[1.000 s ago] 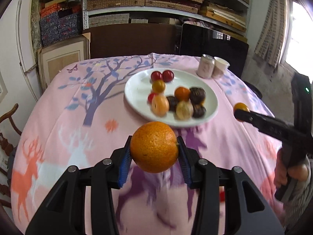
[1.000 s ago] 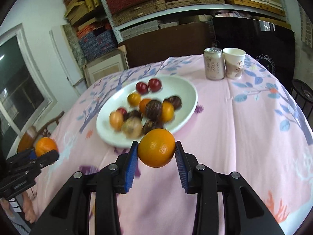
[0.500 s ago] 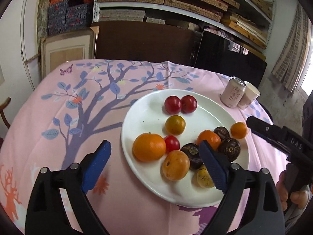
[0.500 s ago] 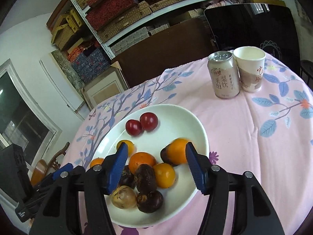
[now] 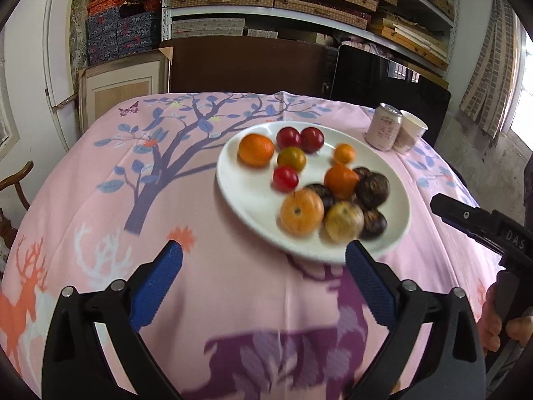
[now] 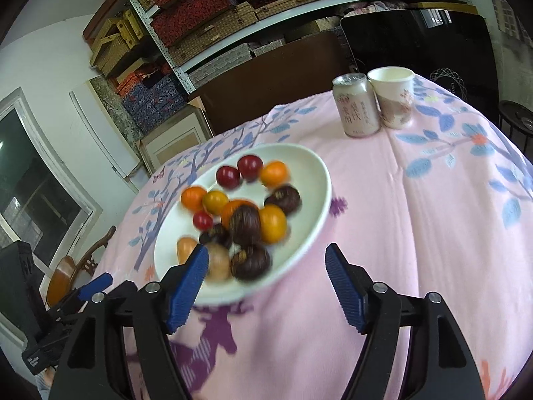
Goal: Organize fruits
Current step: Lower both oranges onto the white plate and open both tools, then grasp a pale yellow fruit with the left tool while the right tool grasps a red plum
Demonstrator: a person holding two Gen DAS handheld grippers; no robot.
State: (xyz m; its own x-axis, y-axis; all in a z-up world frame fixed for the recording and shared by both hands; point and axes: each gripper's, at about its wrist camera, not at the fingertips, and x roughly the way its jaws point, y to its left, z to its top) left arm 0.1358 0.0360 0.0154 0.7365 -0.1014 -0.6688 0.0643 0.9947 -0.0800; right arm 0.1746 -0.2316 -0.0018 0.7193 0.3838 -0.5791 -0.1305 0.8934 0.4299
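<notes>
both tools, left tool (image 5: 263, 260) and right tool (image 6: 266, 266), just spread, nothing between; oval plate (image 5: 240, 196) runs far-left to near-right.

My left wrist camera looks forward and down along its fingers (image 5: 156, 286) from the near table edge. My right wrist camera does likewise, tilted. Both share the white plate (image 5: 240, 196) (image 6: 319, 180) ahead and the can (image 5: 383, 128) (image 6: 358, 110) beyond.
</notes>
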